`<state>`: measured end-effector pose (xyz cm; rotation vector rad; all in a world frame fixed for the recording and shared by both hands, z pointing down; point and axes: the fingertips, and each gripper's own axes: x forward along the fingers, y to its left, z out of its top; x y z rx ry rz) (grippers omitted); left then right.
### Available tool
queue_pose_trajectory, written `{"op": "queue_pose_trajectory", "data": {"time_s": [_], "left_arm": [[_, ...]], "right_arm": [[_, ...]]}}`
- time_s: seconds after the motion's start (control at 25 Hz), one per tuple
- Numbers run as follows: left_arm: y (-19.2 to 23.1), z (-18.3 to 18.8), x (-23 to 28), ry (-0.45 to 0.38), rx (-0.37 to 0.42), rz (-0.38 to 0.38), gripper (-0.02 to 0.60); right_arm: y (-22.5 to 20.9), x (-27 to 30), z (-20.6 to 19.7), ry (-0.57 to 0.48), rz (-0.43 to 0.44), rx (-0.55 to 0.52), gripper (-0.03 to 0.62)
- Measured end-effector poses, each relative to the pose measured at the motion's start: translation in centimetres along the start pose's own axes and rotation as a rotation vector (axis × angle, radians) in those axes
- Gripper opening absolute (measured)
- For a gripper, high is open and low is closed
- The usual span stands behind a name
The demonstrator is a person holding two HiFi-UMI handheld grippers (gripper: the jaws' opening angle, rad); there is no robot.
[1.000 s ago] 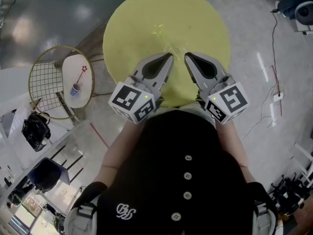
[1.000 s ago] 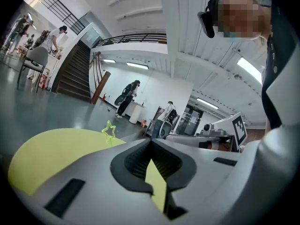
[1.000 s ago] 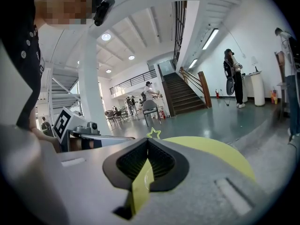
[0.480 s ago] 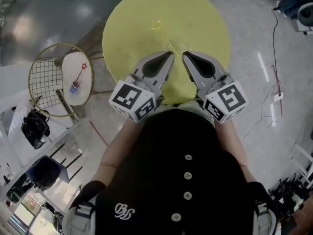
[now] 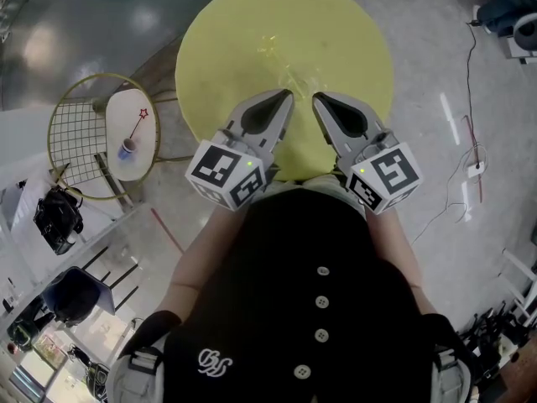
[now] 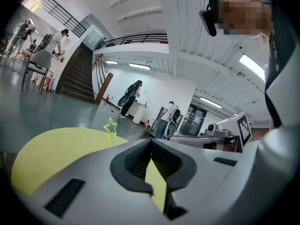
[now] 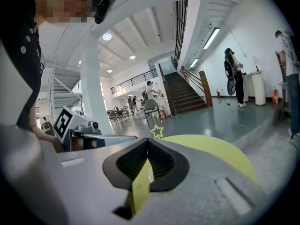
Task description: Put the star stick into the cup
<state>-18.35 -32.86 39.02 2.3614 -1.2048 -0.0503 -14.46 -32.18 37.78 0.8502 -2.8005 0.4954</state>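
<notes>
A yellow-green star stick (image 5: 270, 45) stands upright near the middle of the round yellow table (image 5: 218, 49). Its foot is in what looks like a clear cup (image 5: 298, 78), which is hard to make out. The star (image 6: 110, 127) shows above the table in the left gripper view, and the same star (image 7: 157, 131) in the right gripper view. My left gripper (image 5: 288, 96) and right gripper (image 5: 317, 97) hover side by side over the table's near edge, short of the stick. Both are shut with nothing between the jaws.
A small white side table (image 5: 134, 128) stands to the left, inside a gold wire frame (image 5: 75, 133). On it is a small cup (image 5: 126, 149) holding a red star stick (image 5: 143, 114). A cable (image 5: 470, 124) lies on the floor at right. People stand far off in the hall.
Both grippers have stayed shut and almost still. The right one has drifted slightly to the left.
</notes>
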Motion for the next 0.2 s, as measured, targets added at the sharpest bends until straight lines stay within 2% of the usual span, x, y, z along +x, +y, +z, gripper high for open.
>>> {"op": "queue_pose_trajectory", "data": {"time_s": [0.2], "left_arm": [[-0.02,-0.12,0.10,0.004,-0.006,0.006,0.012]], "right_arm": [[-0.35,-0.33,-0.16,0.001,-0.007,0.004,0.003]]}}
